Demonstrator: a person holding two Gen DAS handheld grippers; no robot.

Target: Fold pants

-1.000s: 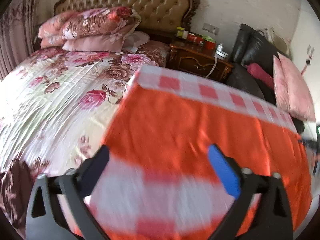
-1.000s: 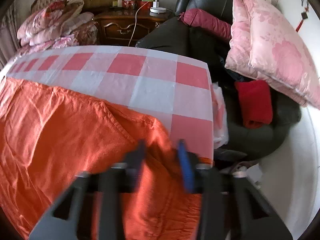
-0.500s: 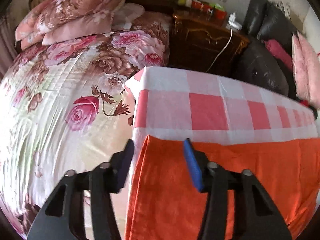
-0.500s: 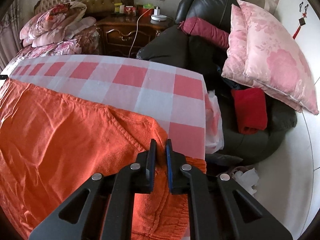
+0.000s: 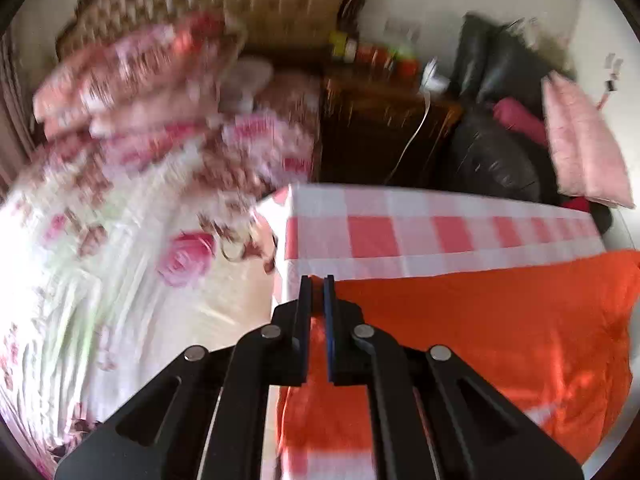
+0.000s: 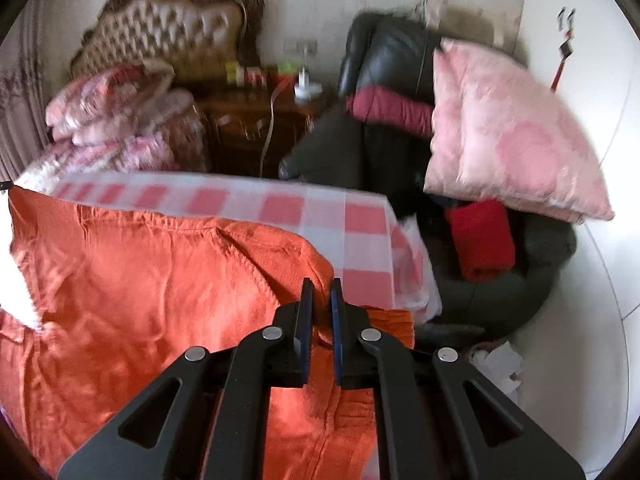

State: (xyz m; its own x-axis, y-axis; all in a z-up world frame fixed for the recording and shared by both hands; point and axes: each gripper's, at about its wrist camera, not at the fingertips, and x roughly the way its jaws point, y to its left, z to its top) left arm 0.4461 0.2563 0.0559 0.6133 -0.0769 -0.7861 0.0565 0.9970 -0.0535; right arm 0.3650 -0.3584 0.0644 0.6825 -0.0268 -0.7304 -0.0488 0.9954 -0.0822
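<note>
The room is crowded: a bed (image 5: pixel 100 272) under a rose-printed cover fills one side, a black armchair (image 6: pixel 384 80) heaped with a pink cushion (image 6: pixel 512 148) fills the other, and a dark nightstand (image 6: pixel 256 124) sits between them. In front of these stands a table under a red-and-white checked cloth (image 5: pixel 400 236), and across it lie the orange pants (image 6: pixel 140 280), spread wide and taking up most of the near part of the top, with the checked cloth showing bare beyond them. On the armchair side, part of the fabric hangs over the table's end.

The pants look like thin woven stuff, soft and crumpled, with no stiffness at all, so I'd expect them to sag and drag between two holds rather than keep any shape. They seem light and not fragile; the likely trouble is a thin edge slipping out of a shallow pinch. Corners and hemmed edges look like the sound places to take them.

That is where both tools are. The left gripper (image 5: pixel 317 280) has its fingers drawn close on the corner of the pants nearest the bed. The right gripper (image 6: pixel 321 284) is pinched on the edge at the armchair end, orange cloth bunched between its fingers
</note>
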